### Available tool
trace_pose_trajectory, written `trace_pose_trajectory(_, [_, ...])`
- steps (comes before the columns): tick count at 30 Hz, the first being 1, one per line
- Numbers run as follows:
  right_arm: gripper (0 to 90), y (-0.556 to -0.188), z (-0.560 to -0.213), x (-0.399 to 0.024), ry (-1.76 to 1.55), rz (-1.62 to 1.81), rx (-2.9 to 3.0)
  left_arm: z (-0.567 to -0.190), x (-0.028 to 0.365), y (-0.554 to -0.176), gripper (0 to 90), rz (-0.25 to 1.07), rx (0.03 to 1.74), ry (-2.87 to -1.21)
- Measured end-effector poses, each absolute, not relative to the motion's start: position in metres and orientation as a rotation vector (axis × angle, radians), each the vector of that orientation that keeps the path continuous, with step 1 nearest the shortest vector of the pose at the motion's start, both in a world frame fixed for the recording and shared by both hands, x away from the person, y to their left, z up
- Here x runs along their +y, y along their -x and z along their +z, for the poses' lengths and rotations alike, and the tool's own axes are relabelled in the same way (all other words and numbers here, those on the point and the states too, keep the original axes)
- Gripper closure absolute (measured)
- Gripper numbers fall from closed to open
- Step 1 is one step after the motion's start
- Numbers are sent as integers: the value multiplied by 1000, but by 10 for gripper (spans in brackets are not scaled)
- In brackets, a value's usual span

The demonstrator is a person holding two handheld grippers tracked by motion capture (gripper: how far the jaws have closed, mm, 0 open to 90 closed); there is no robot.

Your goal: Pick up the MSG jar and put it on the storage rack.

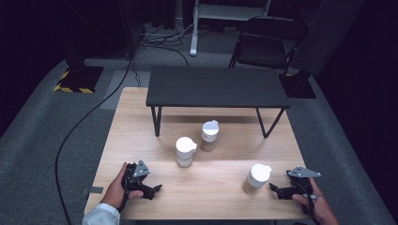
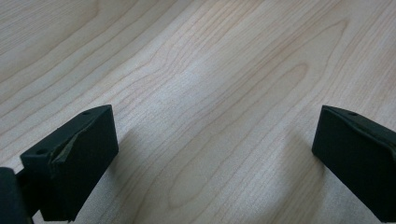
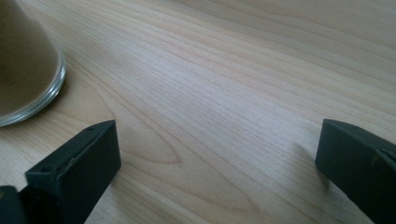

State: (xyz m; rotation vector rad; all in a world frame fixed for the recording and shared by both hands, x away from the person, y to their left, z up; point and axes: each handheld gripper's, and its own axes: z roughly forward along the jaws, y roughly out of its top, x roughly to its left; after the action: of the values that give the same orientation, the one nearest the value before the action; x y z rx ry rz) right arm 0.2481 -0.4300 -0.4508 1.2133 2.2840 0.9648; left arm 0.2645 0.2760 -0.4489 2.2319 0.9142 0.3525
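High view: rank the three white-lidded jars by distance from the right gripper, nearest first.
From the right gripper:
1. Near-right jar, just to its left, at the table's front.
2. Middle jar, left of centre, farther back.
3. Back jar, by the black shelf.
Jars 2 and 3 are close to each other; their order is a near call.

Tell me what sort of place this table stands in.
Most likely a recording studio or lab set up for filming table work. Black curtains close it in, cables trail over grey carpet, and a stand with a hazard-striped base and a folding chair stand behind the table.
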Motion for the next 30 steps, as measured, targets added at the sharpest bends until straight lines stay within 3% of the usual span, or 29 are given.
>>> trace_pose_trajectory(30, [0,-248,-451,-430,-1214,965,2283,-445,272,-259,14,364,942,-2208])
